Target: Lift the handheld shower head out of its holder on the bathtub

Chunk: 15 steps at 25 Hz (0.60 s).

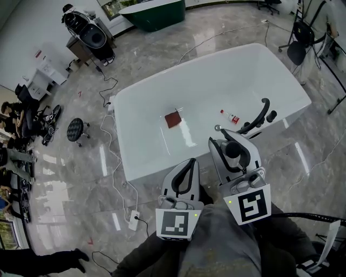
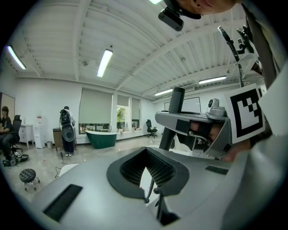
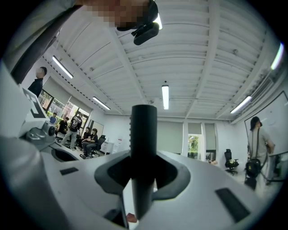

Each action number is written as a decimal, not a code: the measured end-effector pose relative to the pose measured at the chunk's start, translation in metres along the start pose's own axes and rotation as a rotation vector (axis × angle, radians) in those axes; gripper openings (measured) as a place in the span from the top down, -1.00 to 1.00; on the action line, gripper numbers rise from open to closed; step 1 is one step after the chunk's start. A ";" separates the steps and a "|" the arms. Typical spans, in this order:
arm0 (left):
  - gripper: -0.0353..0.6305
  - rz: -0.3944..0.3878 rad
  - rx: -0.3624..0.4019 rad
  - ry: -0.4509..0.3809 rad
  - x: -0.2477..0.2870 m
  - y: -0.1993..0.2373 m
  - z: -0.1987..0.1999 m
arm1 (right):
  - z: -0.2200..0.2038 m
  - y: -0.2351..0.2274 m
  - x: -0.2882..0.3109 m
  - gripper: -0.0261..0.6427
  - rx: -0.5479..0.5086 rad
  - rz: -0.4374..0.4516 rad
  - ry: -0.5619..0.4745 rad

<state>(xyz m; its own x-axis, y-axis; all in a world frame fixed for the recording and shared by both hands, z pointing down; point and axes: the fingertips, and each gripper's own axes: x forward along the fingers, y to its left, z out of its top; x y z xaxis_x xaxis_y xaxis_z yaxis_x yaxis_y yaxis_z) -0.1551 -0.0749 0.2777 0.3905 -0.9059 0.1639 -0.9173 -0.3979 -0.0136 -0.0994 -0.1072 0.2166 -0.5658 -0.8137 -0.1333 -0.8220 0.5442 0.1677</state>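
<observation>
Between the jaws of my right gripper stands the dark cylindrical handle of the handheld shower head, held up in front of the white bathtub. In the right gripper view the handle rises upright out of the right gripper, which is shut on it. The left gripper view shows the same handle off to the right. My left gripper hangs beside it, shut with nothing in it. A black curved faucet and knob sit on the tub's right rim.
A red-brown square and a small bottle lie inside the tub. Cables and a power strip run along the floor at the tub's left. A round stool, seated people and a green tub stand farther off.
</observation>
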 end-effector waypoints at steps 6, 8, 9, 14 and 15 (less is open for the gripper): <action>0.88 0.047 -0.007 -0.026 -0.042 -0.035 0.009 | 0.025 0.009 -0.057 0.58 -0.001 0.025 -0.024; 0.88 0.065 -0.013 -0.023 -0.059 -0.046 0.007 | 0.034 0.018 -0.076 0.58 -0.011 0.039 -0.034; 0.88 0.068 -0.011 -0.017 -0.067 -0.052 0.005 | 0.037 0.023 -0.085 0.58 -0.018 0.047 -0.039; 0.88 0.078 -0.012 0.024 -0.093 -0.064 -0.013 | 0.035 0.046 -0.111 0.58 -0.021 0.070 -0.033; 0.88 0.081 -0.016 0.020 -0.099 -0.064 -0.014 | 0.035 0.051 -0.116 0.58 -0.020 0.072 -0.032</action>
<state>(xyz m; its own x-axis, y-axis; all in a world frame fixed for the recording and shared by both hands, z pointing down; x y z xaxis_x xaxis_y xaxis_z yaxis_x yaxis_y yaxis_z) -0.1359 0.0422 0.2765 0.3140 -0.9318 0.1823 -0.9469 -0.3213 -0.0114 -0.0781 0.0220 0.2067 -0.6253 -0.7655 -0.1513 -0.7780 0.5964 0.1976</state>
